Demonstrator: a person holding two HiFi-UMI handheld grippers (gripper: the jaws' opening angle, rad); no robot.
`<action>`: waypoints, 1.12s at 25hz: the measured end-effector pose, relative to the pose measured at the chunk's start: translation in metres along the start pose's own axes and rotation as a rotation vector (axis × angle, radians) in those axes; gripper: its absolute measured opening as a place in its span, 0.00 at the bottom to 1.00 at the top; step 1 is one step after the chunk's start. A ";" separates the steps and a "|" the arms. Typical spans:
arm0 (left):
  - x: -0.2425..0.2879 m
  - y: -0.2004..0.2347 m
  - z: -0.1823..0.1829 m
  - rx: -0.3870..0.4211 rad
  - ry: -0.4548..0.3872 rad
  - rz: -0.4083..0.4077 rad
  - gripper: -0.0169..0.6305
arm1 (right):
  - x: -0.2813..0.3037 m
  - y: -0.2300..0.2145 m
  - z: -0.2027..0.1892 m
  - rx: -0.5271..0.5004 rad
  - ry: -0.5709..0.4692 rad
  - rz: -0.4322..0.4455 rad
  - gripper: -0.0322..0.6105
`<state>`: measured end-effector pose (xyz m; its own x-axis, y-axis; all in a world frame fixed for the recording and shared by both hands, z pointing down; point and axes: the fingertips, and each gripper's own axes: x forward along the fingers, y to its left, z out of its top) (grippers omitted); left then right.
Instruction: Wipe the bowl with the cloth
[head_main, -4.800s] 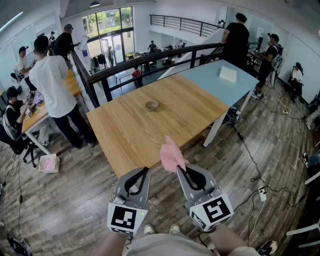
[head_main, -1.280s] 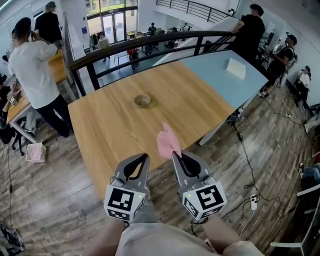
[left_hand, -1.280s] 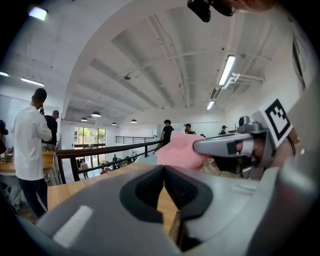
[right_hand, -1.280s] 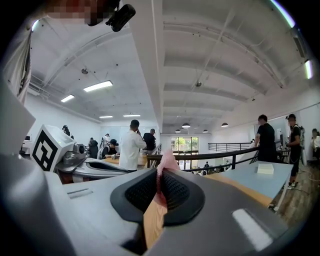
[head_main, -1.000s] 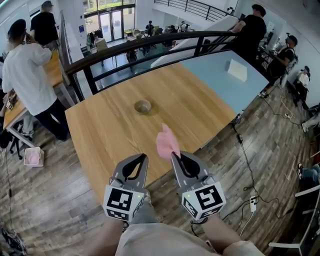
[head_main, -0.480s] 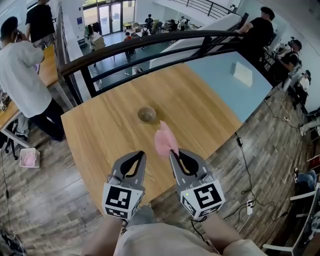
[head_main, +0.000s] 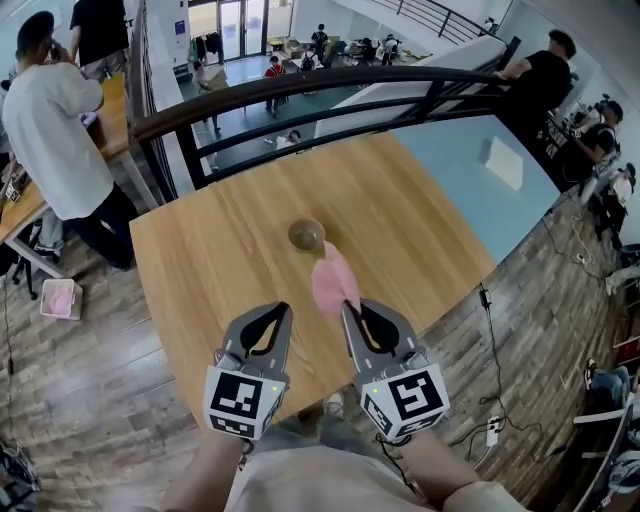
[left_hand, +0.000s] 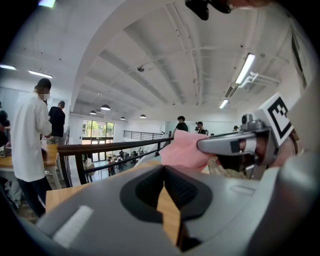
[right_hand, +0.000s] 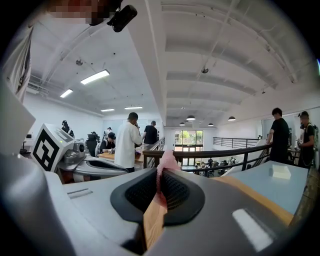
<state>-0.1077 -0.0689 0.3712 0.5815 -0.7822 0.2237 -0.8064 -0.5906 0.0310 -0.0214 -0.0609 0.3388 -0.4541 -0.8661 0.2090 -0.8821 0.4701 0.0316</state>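
A wide wooden table (head_main: 210, 250) stands by a balcony railing (head_main: 300, 85), with the small bowl (head_main: 306, 235) alone near its middle. My right gripper (head_main: 346, 306) is clamped on the pink cloth (head_main: 333, 282), which pokes up just short of the bowl. My left gripper (head_main: 285, 309) is closed on nothing. I'd worry the loose bowl skids once the cloth pushes it, since nothing steadies it. Only the head view shows the bowl. The right gripper view shows the cloth pinched between the pads.
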 end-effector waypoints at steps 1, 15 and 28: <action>0.003 0.000 0.001 0.000 0.000 0.008 0.03 | 0.001 -0.004 0.000 0.000 -0.001 0.005 0.08; 0.045 -0.005 0.010 -0.017 0.031 0.117 0.03 | 0.015 -0.062 -0.014 0.051 -0.010 0.075 0.08; 0.086 0.023 0.016 -0.035 0.035 0.168 0.03 | 0.061 -0.094 -0.020 0.040 0.008 0.111 0.08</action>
<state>-0.0747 -0.1534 0.3758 0.4348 -0.8614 0.2625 -0.8954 -0.4447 0.0238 0.0362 -0.1544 0.3684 -0.5487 -0.8074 0.2171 -0.8305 0.5561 -0.0308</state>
